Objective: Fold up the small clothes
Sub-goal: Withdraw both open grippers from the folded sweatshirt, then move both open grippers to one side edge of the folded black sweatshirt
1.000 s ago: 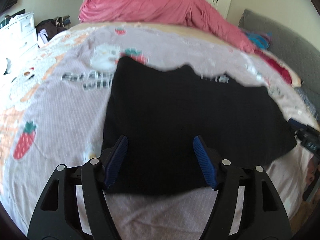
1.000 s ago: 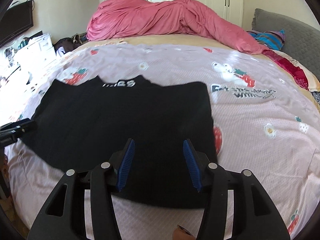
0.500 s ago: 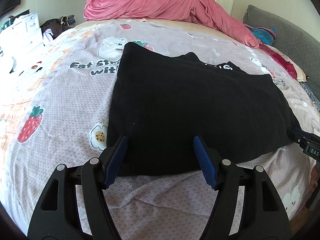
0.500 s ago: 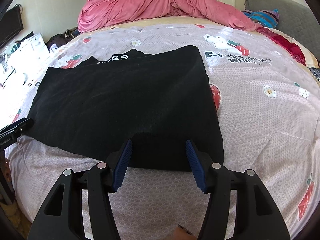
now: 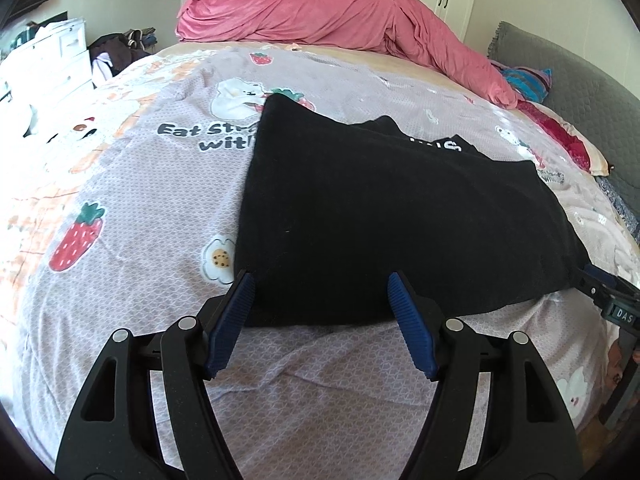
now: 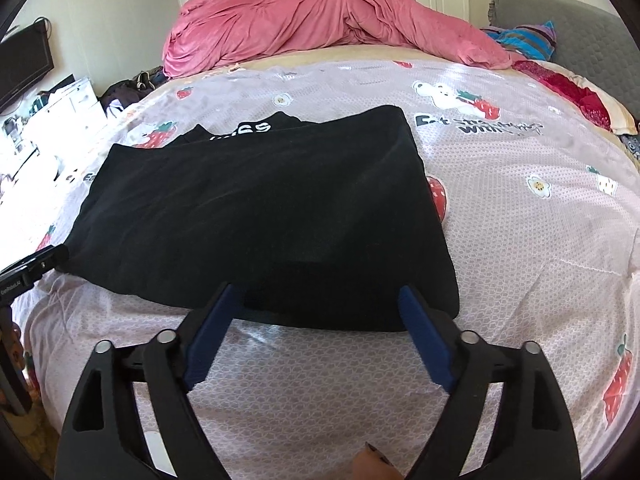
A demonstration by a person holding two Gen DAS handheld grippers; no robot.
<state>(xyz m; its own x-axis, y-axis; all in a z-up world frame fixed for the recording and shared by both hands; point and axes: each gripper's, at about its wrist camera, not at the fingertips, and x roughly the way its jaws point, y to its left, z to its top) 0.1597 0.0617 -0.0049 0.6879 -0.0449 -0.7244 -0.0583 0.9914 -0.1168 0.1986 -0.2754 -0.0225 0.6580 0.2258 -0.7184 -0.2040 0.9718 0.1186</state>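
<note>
A black garment (image 5: pixel 384 216) (image 6: pixel 260 216) with white lettering at its far edge lies folded flat on the strawberry-print bed sheet (image 5: pixel 120 208) (image 6: pixel 540 240). My left gripper (image 5: pixel 320 280) is open over the garment's near left corner, and its blue pads do not press the cloth. My right gripper (image 6: pixel 318 292) hovers at the near right edge. Its jaws are opening wide and grip nothing. Each gripper's black tip peeks into the other view, the right one (image 5: pixel 600 288) at the right margin and the left one (image 6: pixel 36 264) at the left margin.
A rumpled pink duvet (image 5: pixel 340 16) (image 6: pixel 320 20) is heaped at the far end of the bed. A grey headboard (image 5: pixel 568 80) and striped cushion (image 6: pixel 520 40) lie to the right. White drawers (image 5: pixel 52 60) and a dark screen (image 6: pixel 24 60) stand on the left. A fingertip (image 6: pixel 372 464) shows at the bottom.
Both grippers have drawn back toward the near edge of the garment. The right gripper's jaws have spread much wider. The left gripper's opening is unchanged.
</note>
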